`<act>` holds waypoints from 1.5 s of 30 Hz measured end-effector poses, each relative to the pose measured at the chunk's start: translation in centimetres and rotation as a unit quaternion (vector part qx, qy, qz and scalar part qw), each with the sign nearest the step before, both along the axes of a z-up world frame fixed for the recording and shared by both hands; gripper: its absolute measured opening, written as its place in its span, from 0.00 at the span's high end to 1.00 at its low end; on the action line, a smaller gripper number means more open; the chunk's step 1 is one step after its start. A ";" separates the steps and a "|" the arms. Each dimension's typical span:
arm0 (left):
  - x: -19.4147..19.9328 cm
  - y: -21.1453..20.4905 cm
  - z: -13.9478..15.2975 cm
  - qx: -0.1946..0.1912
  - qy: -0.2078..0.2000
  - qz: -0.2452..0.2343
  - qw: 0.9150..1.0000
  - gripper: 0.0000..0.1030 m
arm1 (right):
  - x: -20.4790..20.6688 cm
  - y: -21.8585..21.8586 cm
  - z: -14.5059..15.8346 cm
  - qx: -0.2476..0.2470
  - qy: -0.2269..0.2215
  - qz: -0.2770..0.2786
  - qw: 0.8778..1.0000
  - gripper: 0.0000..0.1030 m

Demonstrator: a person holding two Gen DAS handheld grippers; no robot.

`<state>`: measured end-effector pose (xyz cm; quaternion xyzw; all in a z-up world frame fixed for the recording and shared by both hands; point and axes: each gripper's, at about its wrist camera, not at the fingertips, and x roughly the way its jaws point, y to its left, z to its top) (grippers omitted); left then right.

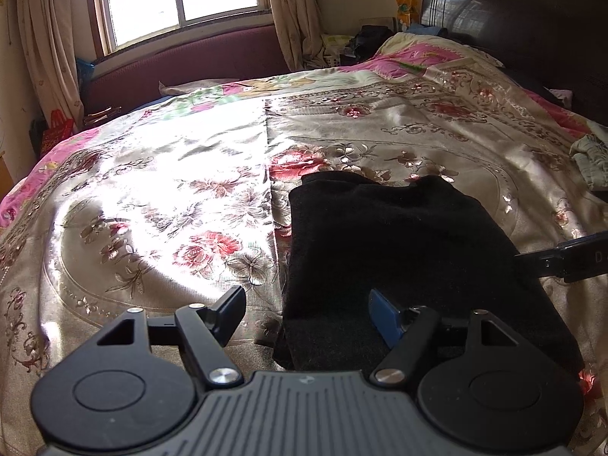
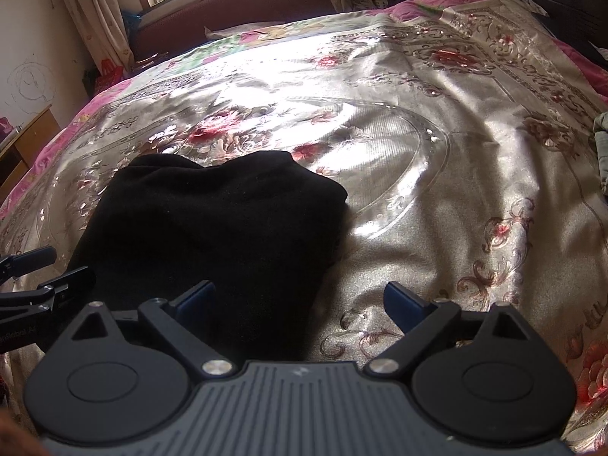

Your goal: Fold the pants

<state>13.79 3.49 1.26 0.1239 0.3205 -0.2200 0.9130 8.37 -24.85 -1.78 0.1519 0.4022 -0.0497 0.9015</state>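
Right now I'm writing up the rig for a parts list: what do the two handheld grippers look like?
Both look alike. The left gripper has a grey ribbed body, two round black discs, black angled linkage arms with silver pivot screws, and blue-faced fingers. The right gripper matches it, with a small logo on the ribbed plate. White lettering marks the left gripper's side in the right wrist view. No cables or sleeves show.

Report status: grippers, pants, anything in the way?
Left gripper and right gripper open, holding nothing. Black pants folded on the bedspread, one gripper at each near corner. Nothing in the way.
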 end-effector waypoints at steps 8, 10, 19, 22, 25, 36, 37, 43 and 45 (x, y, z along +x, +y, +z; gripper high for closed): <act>1.5 -0.2 -0.5 -0.002 0.015 -0.023 1.000 0.15 | 1.1 -0.3 -1.0 0.040 0.007 0.008 0.999 0.08; 2.1 0.0 -0.8 -0.008 0.025 -0.028 0.999 0.13 | 1.4 -0.4 -1.2 0.055 0.007 0.017 0.998 0.08; 5.9 1.1 -2.7 -0.080 0.112 -0.069 0.988 0.02 | 3.3 -0.4 -2.9 0.118 0.015 0.063 0.991 0.08; 6.9 0.9 -3.5 -0.100 0.135 -0.076 0.983 0.00 | 4.0 -0.2 -3.1 0.116 0.017 0.072 0.991 0.05; 6.6 0.4 -3.5 -0.098 0.132 -0.087 0.983 0.01 | 4.3 -0.3 -3.0 0.116 0.019 0.075 0.990 0.05; 7.3 0.1 -4.4 -0.106 0.171 -0.116 0.973 0.00 | 4.6 -0.4 -3.4 0.108 0.022 0.113 0.987 0.07; 7.3 -0.1 -4.5 -0.108 0.173 -0.113 0.972 0.00 | 5.0 -0.5 -3.6 0.115 0.025 0.109 0.987 0.07; 6.6 -1.7 -4.0 -0.093 0.151 -0.106 0.978 0.03 | 5.5 0.1 -3.2 0.113 0.023 0.078 0.990 0.16; 5.9 -1.7 -3.5 -0.090 0.136 -0.108 0.981 0.09 | 4.8 -0.5 -2.5 0.124 0.018 0.074 0.989 0.31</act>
